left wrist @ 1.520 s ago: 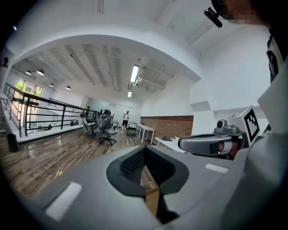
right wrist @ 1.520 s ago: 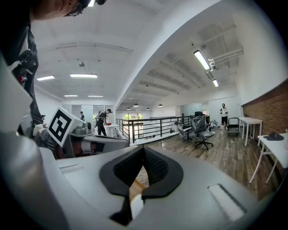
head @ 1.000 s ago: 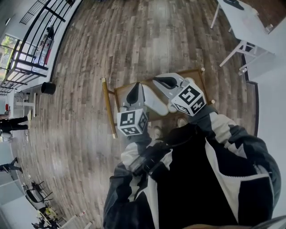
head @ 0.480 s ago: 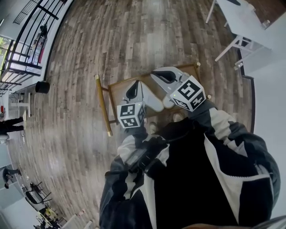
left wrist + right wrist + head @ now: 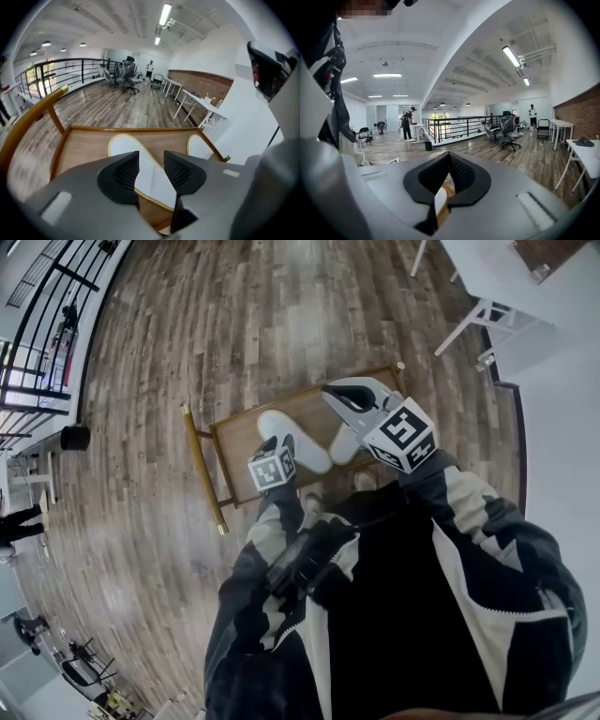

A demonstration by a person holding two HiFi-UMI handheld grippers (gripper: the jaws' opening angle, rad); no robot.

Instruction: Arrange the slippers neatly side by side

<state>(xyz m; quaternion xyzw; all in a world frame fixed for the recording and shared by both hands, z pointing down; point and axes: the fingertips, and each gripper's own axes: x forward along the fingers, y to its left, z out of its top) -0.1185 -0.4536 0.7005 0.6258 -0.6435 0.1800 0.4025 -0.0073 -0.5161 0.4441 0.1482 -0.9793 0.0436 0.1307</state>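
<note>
Two white slippers with tan edges lie on a wooden chair seat [image 5: 242, 432]. The left slipper [image 5: 295, 440] lies flat and shows through the gap of my left gripper [image 5: 151, 161] as a white sole [image 5: 152, 180]. The jaws are opening and the pads are clear of it. The right slipper [image 5: 344, 444] rests near the seat's right corner [image 5: 199, 146], partly hidden under my right gripper [image 5: 339, 395]. That gripper hovers above it. In the right gripper view its jaws [image 5: 450, 157] are shut, and a strip of slipper [image 5: 439, 199] shows below them.
The chair's curved wooden back rail [image 5: 202, 470] runs along the seat's left side. Plank floor surrounds the chair. A white table [image 5: 487, 277] stands at the upper right, and a railing [image 5: 47, 324] at the far left. People and office chairs stand far off.
My left gripper has opened and drawn back towards me, and the left slipper now lies flat on the seat. The right gripper stays shut above the other slipper.
</note>
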